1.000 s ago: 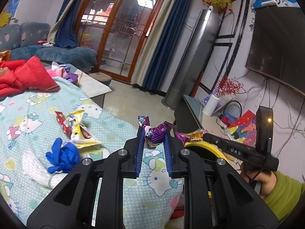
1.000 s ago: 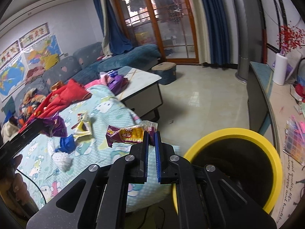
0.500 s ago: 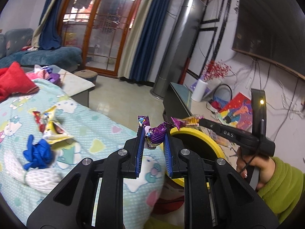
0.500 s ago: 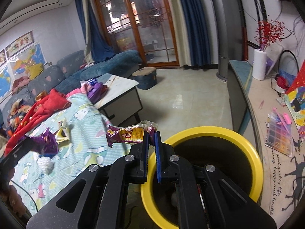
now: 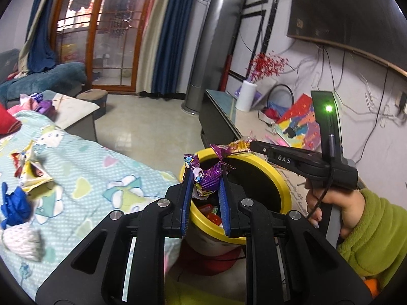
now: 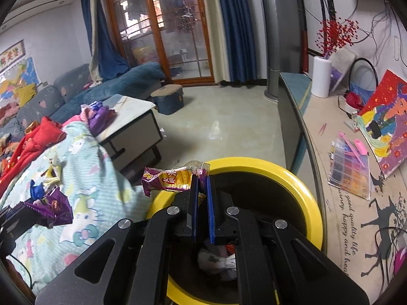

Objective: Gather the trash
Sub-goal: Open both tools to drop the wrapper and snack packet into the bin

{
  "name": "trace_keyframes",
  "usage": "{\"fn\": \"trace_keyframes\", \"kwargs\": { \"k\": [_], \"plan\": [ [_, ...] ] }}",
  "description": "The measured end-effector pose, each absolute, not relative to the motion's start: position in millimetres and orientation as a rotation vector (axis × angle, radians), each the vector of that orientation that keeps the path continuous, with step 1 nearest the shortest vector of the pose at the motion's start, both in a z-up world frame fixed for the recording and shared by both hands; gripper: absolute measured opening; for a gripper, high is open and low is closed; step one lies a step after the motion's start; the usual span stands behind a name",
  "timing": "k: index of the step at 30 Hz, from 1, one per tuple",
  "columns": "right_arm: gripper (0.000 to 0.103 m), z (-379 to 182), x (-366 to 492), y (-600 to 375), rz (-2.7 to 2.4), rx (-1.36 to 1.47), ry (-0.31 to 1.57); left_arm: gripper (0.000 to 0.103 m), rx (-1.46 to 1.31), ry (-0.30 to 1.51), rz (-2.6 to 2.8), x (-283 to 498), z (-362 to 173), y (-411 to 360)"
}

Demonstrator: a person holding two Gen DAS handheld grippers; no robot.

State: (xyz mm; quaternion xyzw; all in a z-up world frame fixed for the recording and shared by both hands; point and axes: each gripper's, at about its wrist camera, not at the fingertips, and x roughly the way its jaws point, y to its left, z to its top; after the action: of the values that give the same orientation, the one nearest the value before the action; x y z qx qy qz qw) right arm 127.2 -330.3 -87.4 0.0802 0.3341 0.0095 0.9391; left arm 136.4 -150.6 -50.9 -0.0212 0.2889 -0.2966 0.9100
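Observation:
My left gripper [image 5: 204, 170] is shut on a crumpled purple foil wrapper [image 5: 207, 179], held over the near rim of the yellow bin [image 5: 285, 190]. My right gripper [image 6: 201, 178] is shut on a purple and orange snack packet [image 6: 169, 179] at the bin's [image 6: 311, 203] left rim. In the left wrist view the right gripper [image 5: 250, 146] reaches in from the right above the bin with its packet [image 5: 232, 148]. In the right wrist view the left gripper's wrapper [image 6: 51, 207] shows at the far left. Trash lies at the bin's bottom [image 6: 218, 260].
A cartoon-print cloth [image 5: 84, 167] covers the surface left of the bin and carries a yellow wrapper [image 5: 31, 175], a blue glove [image 5: 15, 206] and a white wad [image 5: 21, 239]. A low TV bench [image 6: 353, 198] runs along the right. A coffee table [image 6: 129, 124] stands beyond.
Both grippers moved from over the cloth to the yellow bin, each still holding its wrapper. The bin now lies right beneath the fingertips in both views.

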Motion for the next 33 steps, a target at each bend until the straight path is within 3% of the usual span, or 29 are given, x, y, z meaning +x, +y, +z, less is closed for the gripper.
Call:
{"fn": "trace_keyframes", "kwargs": {
  "k": [33],
  "plan": [
    [0.007,-139,134,-395,-0.084,0.202,0.817,0.014,0.122,0.773,-0.754,161,-112,-246]
  ]
}}
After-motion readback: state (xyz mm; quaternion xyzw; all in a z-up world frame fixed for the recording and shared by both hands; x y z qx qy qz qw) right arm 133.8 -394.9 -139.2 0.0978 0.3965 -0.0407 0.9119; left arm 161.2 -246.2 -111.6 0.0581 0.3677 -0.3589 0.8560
